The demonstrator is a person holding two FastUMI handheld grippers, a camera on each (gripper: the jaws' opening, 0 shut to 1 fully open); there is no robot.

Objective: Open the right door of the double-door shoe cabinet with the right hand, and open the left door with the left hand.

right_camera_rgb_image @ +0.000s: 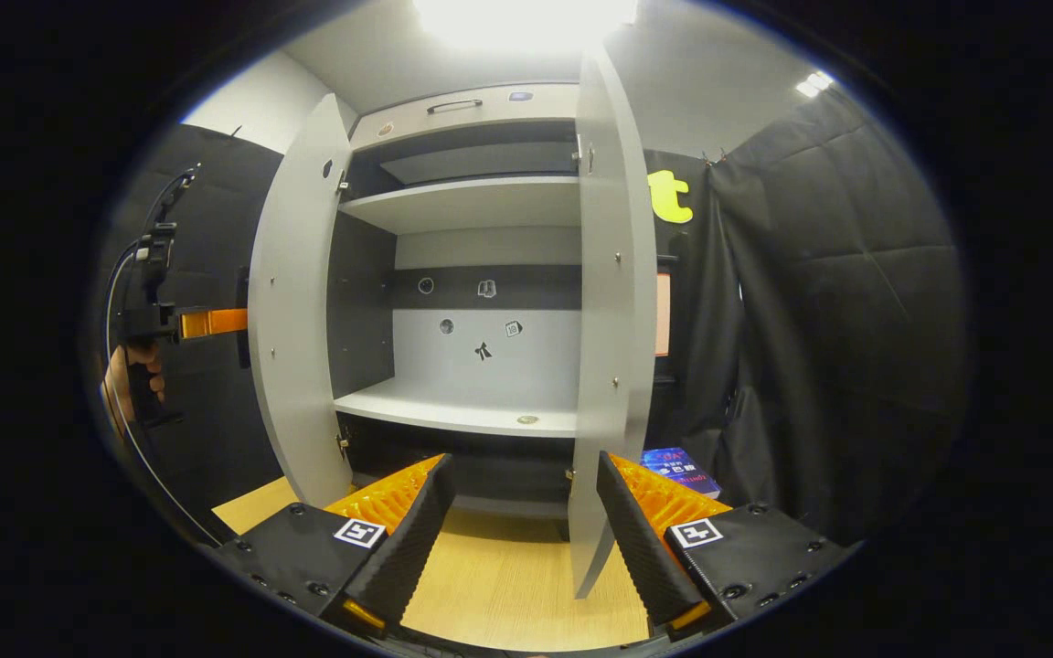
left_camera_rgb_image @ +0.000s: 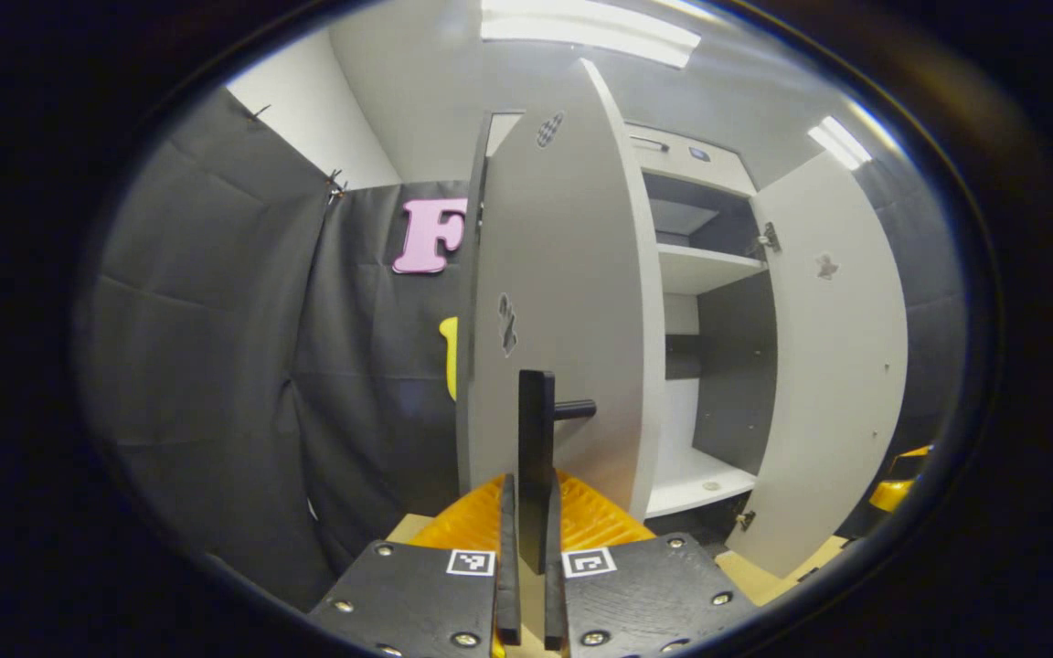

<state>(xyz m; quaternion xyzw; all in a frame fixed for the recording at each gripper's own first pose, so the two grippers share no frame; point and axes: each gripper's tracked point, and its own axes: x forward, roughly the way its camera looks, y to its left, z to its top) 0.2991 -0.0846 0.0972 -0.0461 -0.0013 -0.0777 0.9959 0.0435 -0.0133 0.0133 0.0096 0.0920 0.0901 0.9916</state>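
I have the left gripper [left_camera_rgb_image: 526, 548] pinched nearly closed on the black handle [left_camera_rgb_image: 537, 439] of the left door [left_camera_rgb_image: 572, 302], both fingers pressing its flat bar, and that door stands swung well out from the cabinet [right_camera_rgb_image: 481, 110]. In the right gripper view the same gripper [right_camera_rgb_image: 207, 322] shows far off at the door's outer face, with a hand [right_camera_rgb_image: 129, 375] behind it. The right gripper [right_camera_rgb_image: 522, 525] is spread wide and holds nothing; the edge of the right door [right_camera_rgb_image: 613, 302] stands between its fingers without touching either, and this door too is wide open. The shelves [right_camera_rgb_image: 462, 411] inside are bare. I judge both doors to be light, stiff panels that turn freely on their hinges, smooth-faced and slippery, so the handle is the only sound grip; a pinch on a bare edge would likely slide. The pull should follow the hinge arc, or the handle will twist in the pads.
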